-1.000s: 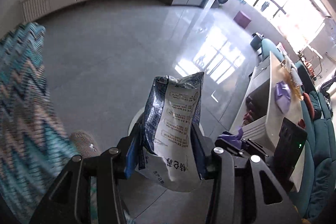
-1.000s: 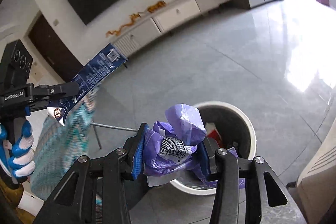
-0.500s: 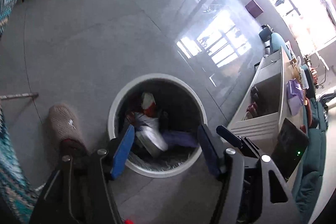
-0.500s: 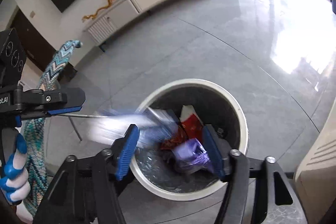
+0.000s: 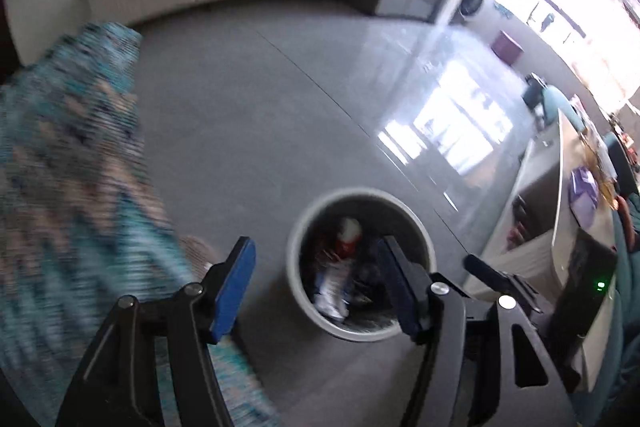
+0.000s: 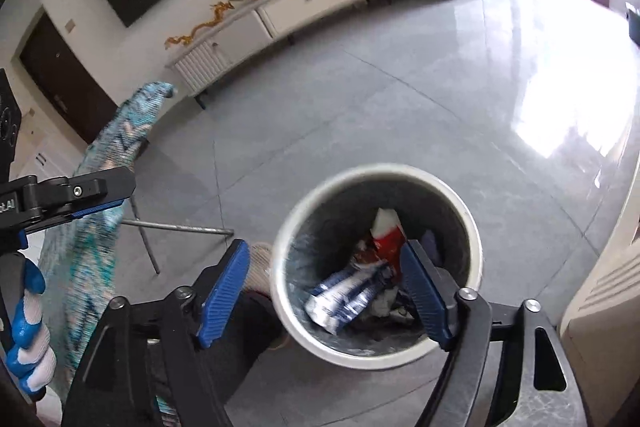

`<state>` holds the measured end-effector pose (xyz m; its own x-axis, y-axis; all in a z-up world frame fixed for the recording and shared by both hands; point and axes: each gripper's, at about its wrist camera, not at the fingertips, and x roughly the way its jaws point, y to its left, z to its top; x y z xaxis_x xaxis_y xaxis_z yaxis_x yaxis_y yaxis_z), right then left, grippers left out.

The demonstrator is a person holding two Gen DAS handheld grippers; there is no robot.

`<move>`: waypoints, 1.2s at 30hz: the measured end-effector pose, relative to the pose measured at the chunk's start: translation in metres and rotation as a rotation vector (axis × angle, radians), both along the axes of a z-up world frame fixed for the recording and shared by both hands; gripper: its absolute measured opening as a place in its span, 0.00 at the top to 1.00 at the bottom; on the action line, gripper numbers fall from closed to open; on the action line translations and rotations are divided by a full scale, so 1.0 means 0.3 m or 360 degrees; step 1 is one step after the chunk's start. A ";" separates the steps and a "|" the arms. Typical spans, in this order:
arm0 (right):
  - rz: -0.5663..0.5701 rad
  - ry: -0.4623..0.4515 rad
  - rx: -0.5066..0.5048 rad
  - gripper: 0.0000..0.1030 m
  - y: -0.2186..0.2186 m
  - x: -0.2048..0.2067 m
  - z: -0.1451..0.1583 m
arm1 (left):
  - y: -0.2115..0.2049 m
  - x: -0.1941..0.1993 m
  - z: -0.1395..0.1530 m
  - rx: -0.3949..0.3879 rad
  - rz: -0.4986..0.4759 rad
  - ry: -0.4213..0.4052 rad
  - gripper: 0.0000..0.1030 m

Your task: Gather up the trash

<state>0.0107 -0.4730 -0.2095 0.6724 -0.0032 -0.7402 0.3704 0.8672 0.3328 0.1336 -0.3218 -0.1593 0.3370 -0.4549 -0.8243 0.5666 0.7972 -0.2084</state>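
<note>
No writing on the trash is readable. Both the left gripper (image 5: 316, 291) and right gripper (image 6: 326, 297) have fingers wide apart, just opened, holding nothing. Beyond them, the blue-white packet (image 6: 348, 293) lies inside the bin (image 6: 474, 223); bare floor (image 6: 400, 115) surrounds its rim.

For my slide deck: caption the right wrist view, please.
Open right gripper above white trash bin holding a blue-white wrapper.

Grey tiled floor (image 6: 400, 99), glossy with window glare at right. Standing on it: a round white-rimmed waste bin (image 6: 474, 227), a low white cabinet (image 6: 304, 7) against the far wall, and a metal-legged frame (image 6: 176, 227) draped in teal patterned cloth (image 5: 68, 187).
</note>
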 end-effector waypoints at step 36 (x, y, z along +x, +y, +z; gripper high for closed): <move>0.0458 -0.0506 -0.0467 0.02 0.947 0.066 0.635 | 1.265 -0.280 0.450 0.0014 0.0974 -0.0819 0.31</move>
